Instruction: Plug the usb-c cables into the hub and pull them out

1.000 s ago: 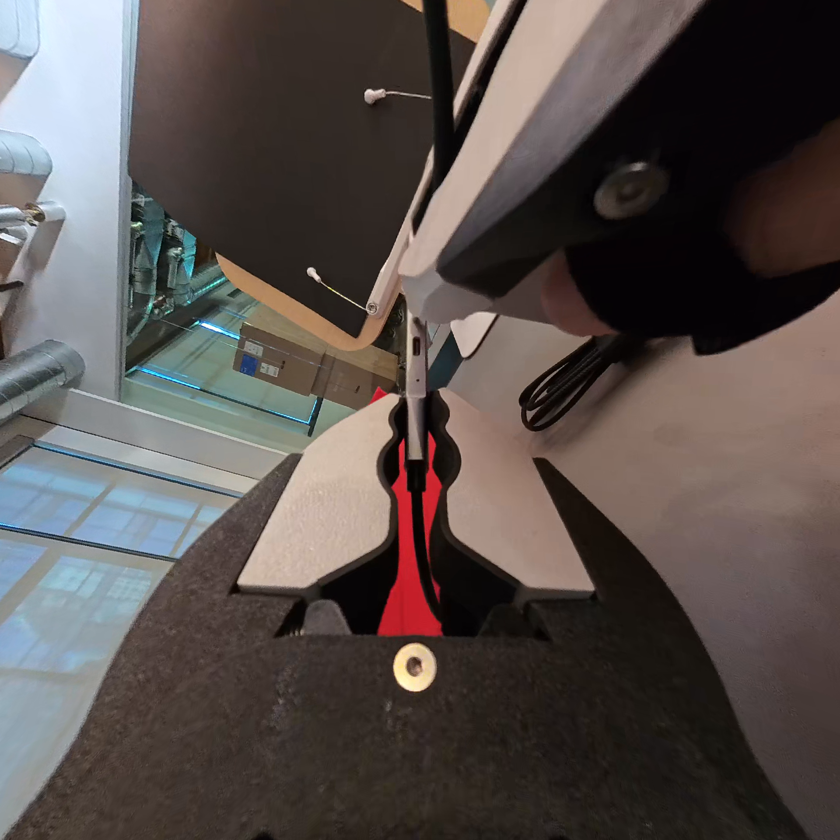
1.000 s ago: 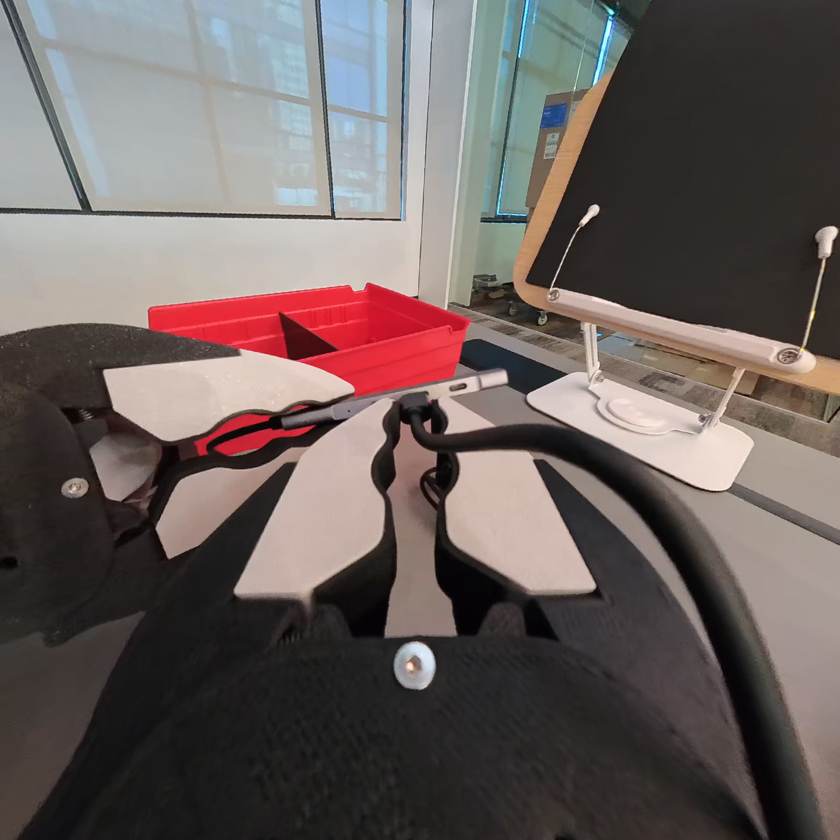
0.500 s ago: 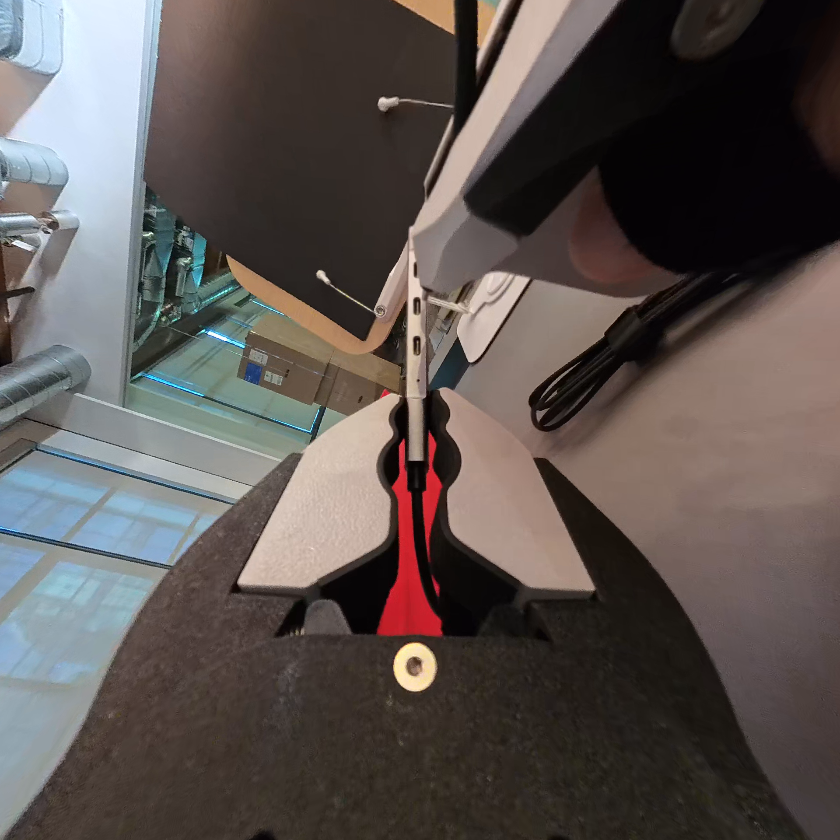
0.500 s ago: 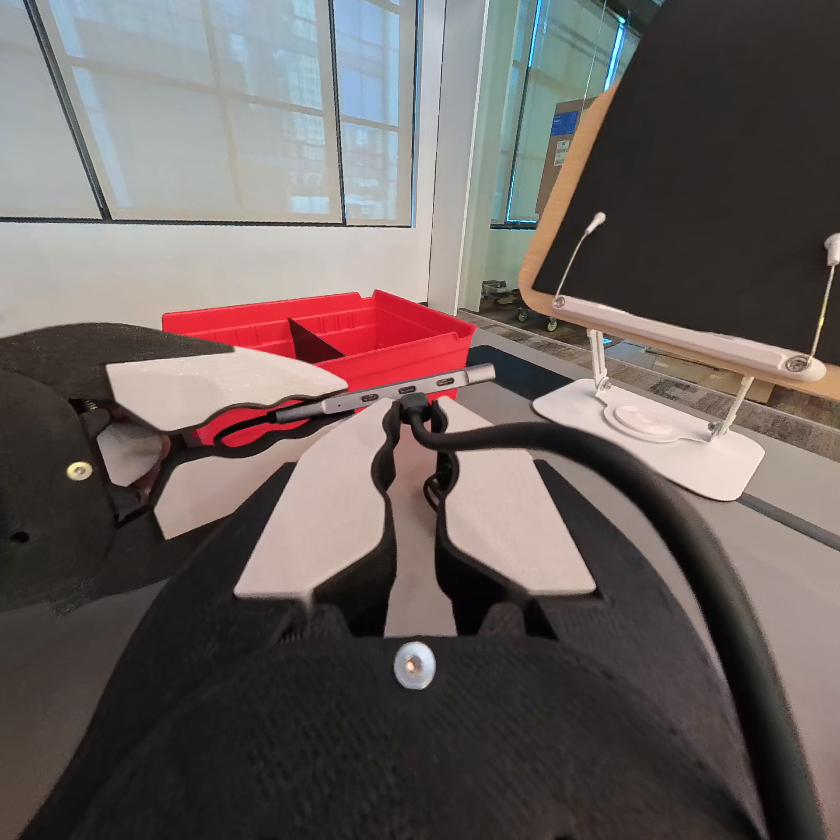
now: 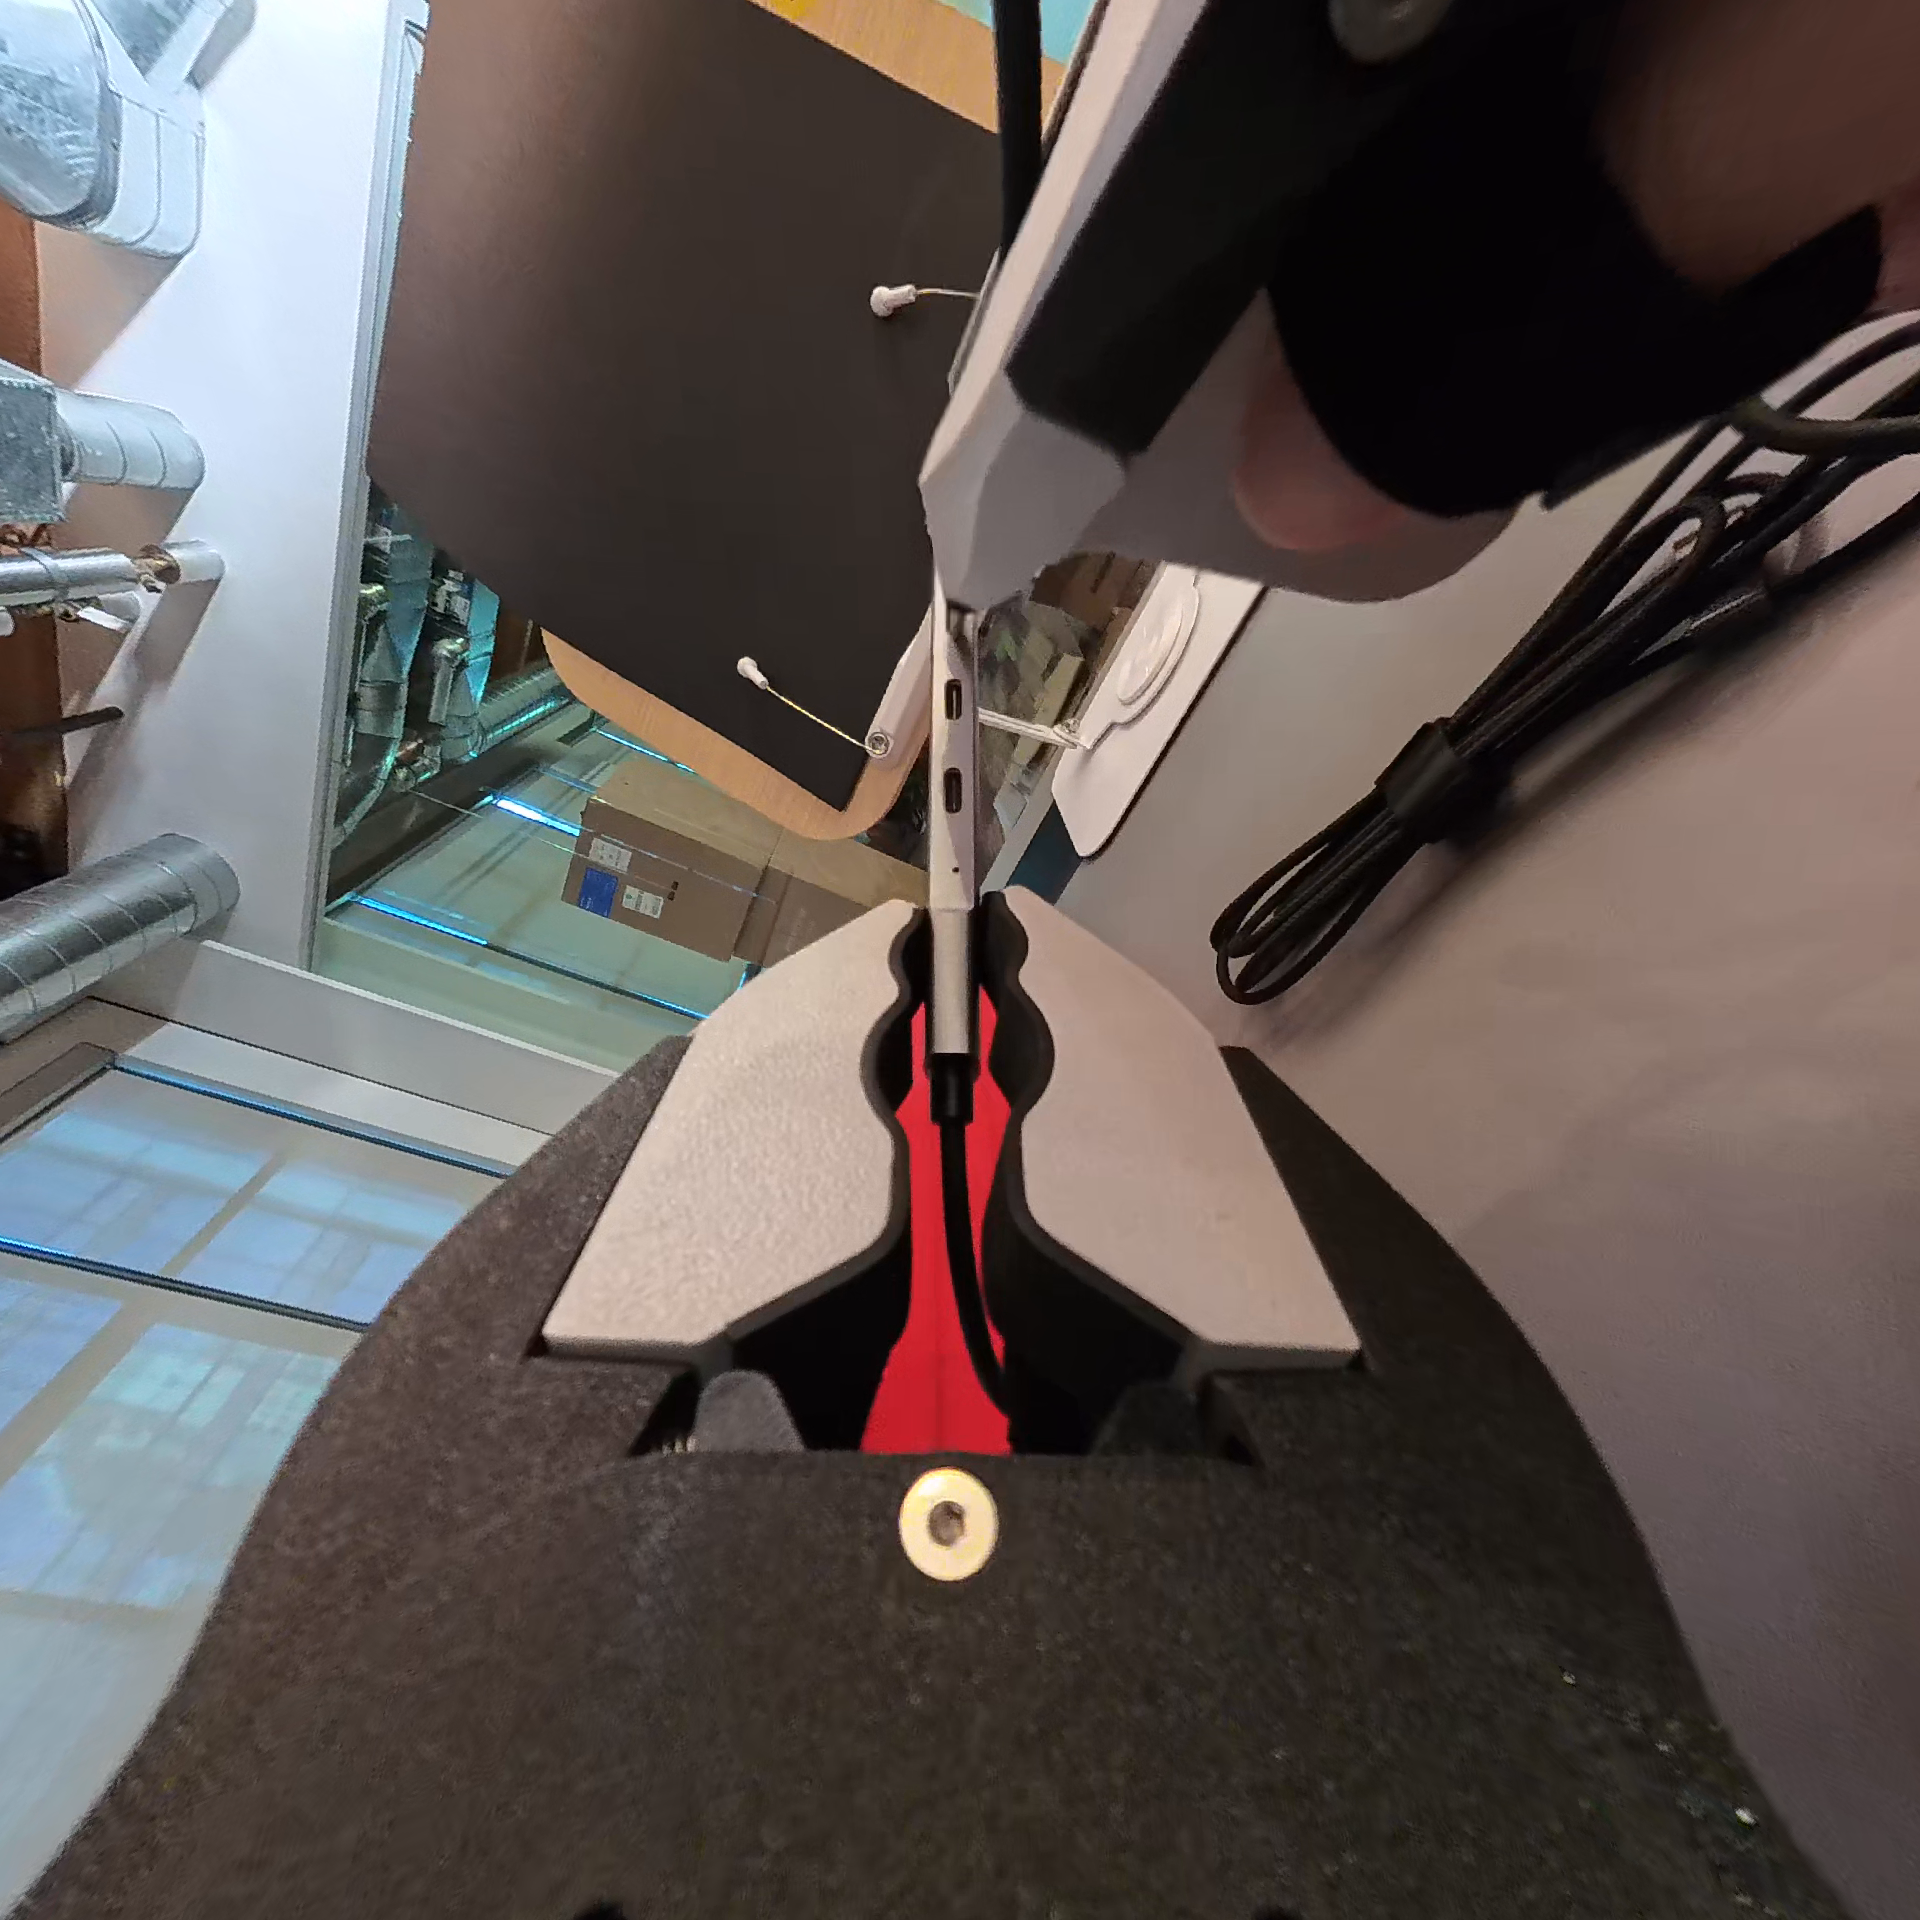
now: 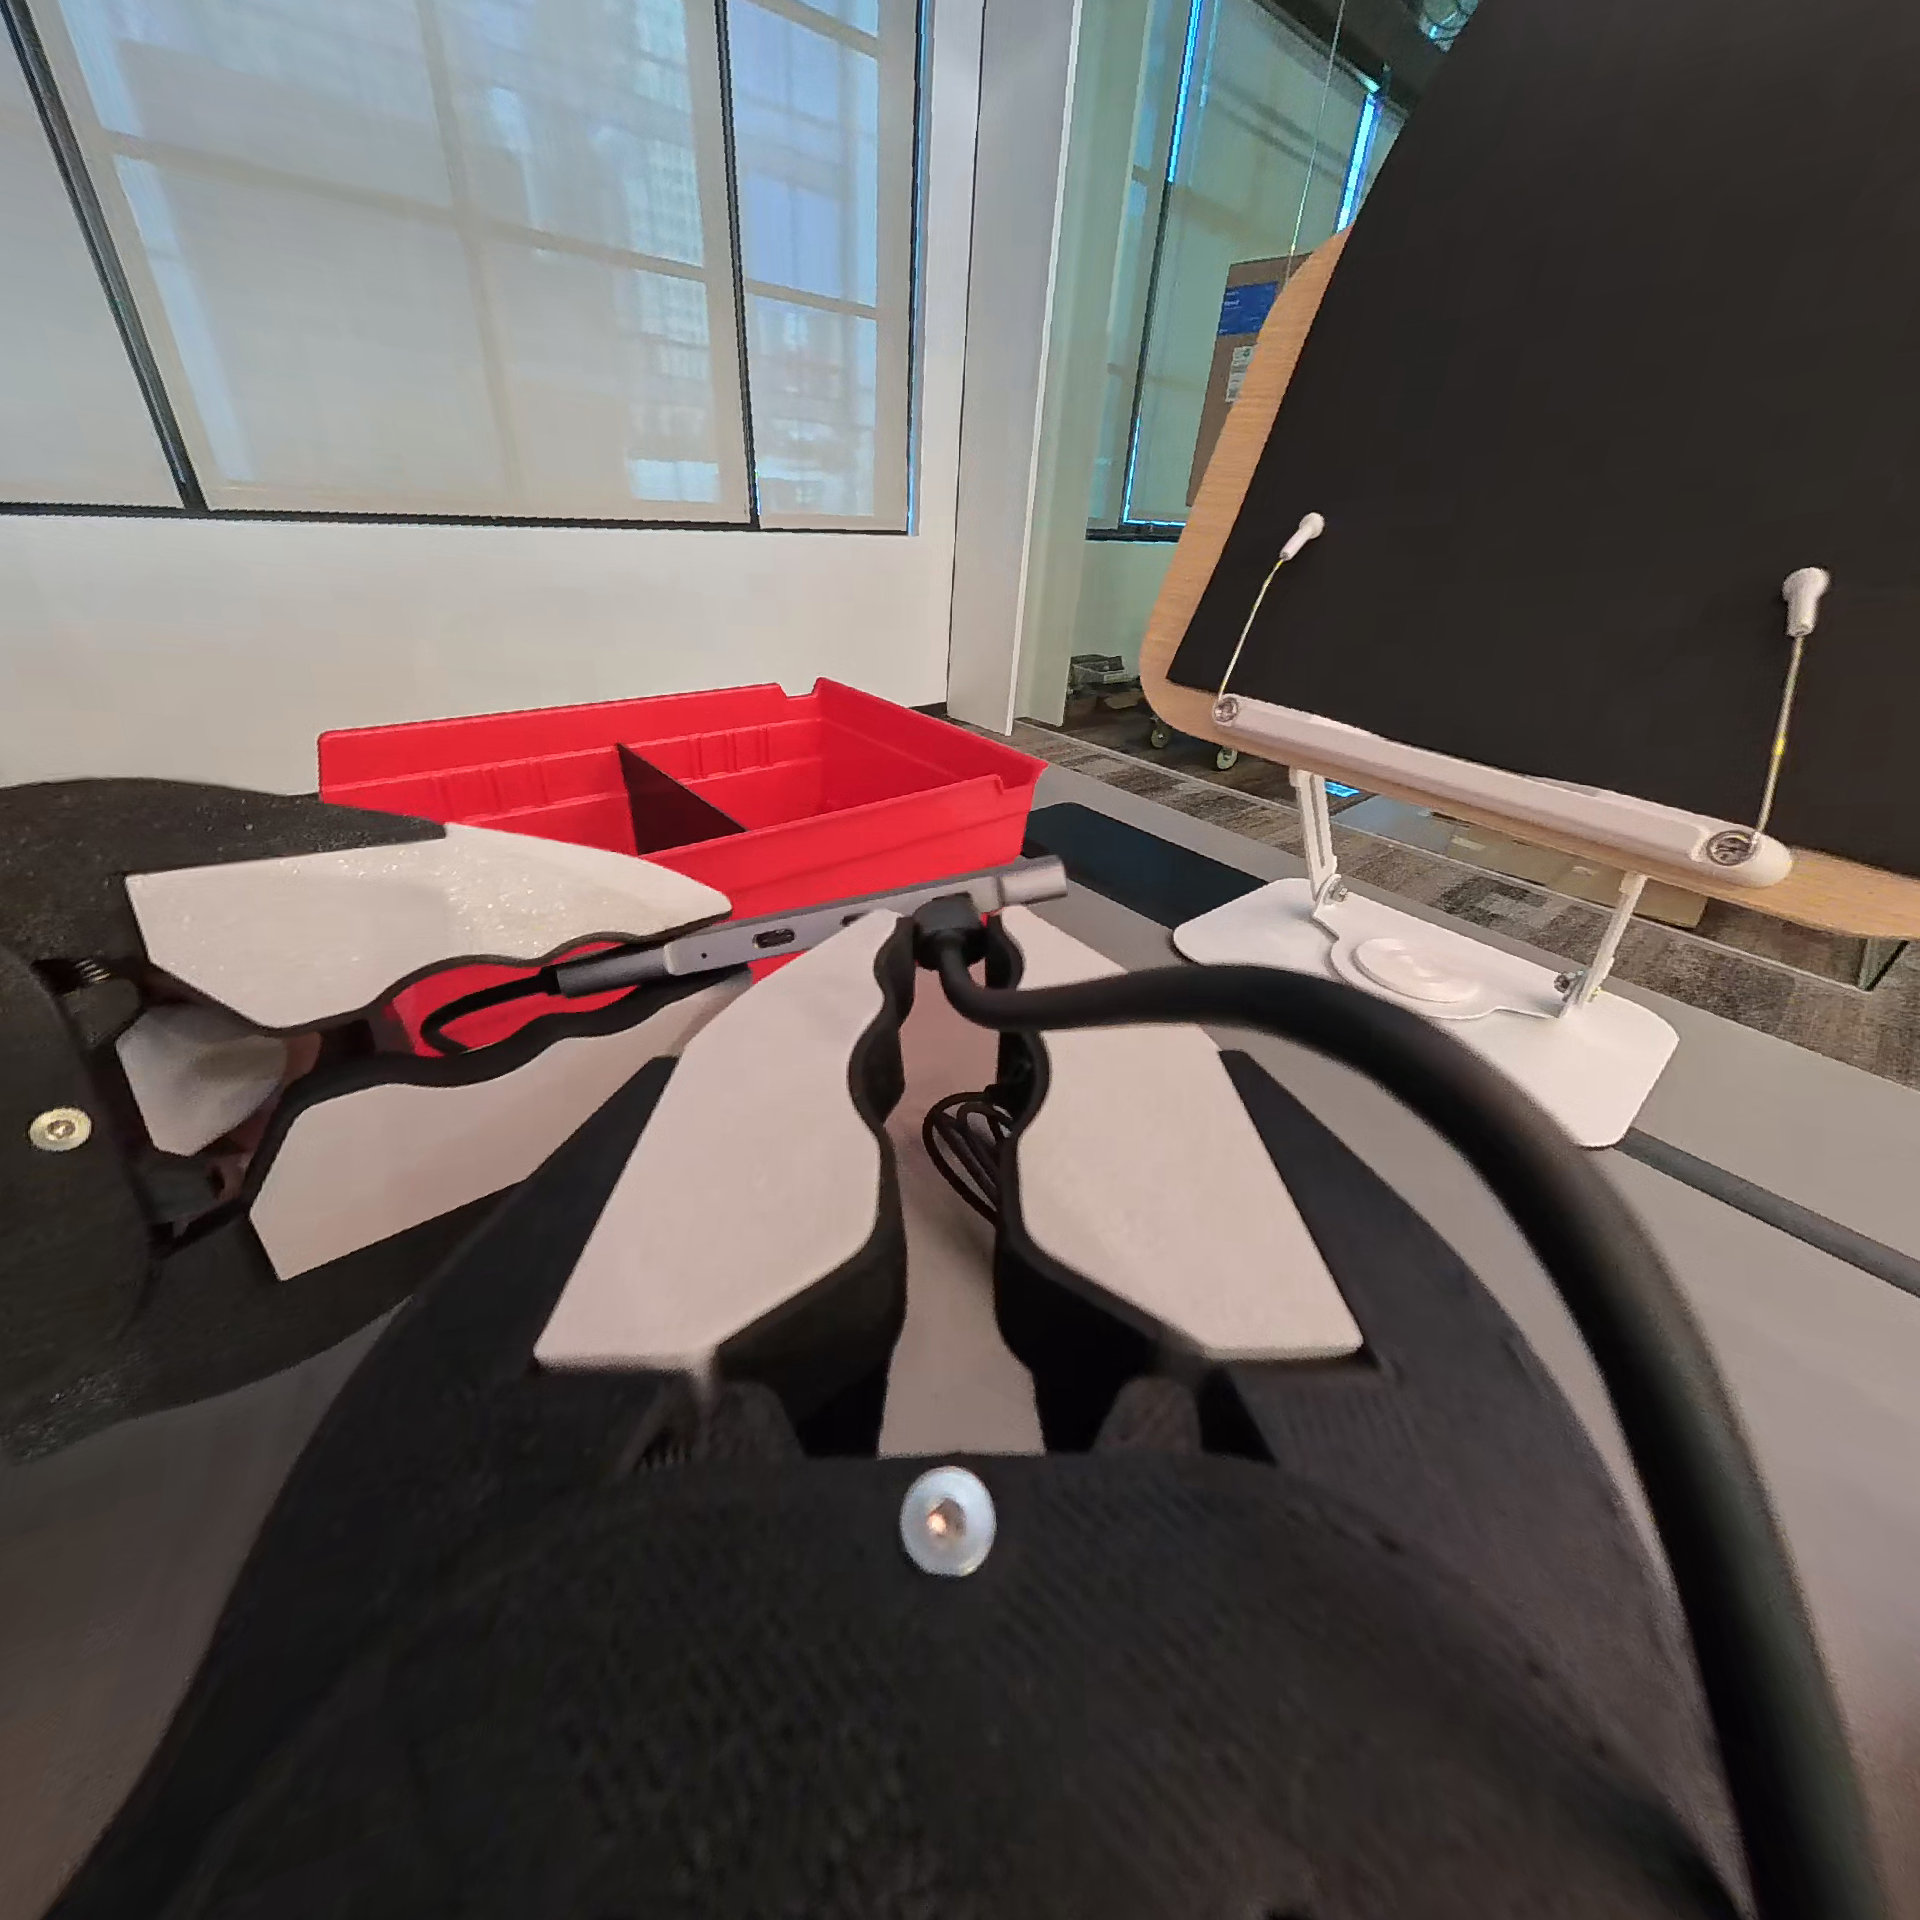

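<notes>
The grey hub is clamped by the left gripper at nine o'clock; the black plug is pinched by the right gripper at the hub's far port; if pushed askew, the port could be jammed.

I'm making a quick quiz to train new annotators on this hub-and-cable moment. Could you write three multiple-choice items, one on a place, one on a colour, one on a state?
1. Where is the bundled spare cable?
A. in the bin
B. on the grey table
C. on the stand

2. What colour is the divided bin?
A. blue
B. red
C. white

3. What do the left tongs do?
A. grip the grey hub
B. stand open over the table
C. grip the bin's rim

Key: 1 B, it lies coiled on the table; 2 B, its walls are red; 3 A, both fingers close on the hub's end.
</notes>
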Available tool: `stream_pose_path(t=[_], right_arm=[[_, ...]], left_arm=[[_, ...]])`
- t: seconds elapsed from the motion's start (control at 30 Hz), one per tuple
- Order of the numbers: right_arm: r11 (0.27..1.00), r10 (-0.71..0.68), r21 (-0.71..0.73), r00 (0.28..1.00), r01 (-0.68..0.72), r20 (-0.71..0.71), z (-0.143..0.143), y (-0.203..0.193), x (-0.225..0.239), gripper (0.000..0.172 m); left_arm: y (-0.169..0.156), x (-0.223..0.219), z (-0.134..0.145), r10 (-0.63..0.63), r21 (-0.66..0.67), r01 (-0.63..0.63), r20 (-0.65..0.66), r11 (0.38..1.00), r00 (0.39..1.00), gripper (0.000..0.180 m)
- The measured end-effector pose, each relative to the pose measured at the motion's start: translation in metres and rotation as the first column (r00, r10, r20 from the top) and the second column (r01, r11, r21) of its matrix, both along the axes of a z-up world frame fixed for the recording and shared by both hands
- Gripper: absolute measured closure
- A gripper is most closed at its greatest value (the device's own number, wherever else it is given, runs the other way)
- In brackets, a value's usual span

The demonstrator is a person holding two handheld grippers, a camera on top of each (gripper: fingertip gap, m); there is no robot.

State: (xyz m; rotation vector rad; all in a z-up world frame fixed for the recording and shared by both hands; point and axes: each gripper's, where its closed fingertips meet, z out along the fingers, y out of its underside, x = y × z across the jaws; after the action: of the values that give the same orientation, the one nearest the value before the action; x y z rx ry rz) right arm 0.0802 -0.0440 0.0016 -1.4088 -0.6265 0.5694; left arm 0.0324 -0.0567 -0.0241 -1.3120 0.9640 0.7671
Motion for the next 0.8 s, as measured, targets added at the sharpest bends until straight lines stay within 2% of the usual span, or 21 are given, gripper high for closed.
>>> stream_pose_path(t=[0.8], right_arm=[[0.999,0.044,0.012,0.998,-0.044,0.034,-0.003,-0.009,-0.011,0.159]], left_arm=[[0.001,-0.001,-0.001,-0.011,0.006,0.011,-0.006,1.0,1.0,0.172]])
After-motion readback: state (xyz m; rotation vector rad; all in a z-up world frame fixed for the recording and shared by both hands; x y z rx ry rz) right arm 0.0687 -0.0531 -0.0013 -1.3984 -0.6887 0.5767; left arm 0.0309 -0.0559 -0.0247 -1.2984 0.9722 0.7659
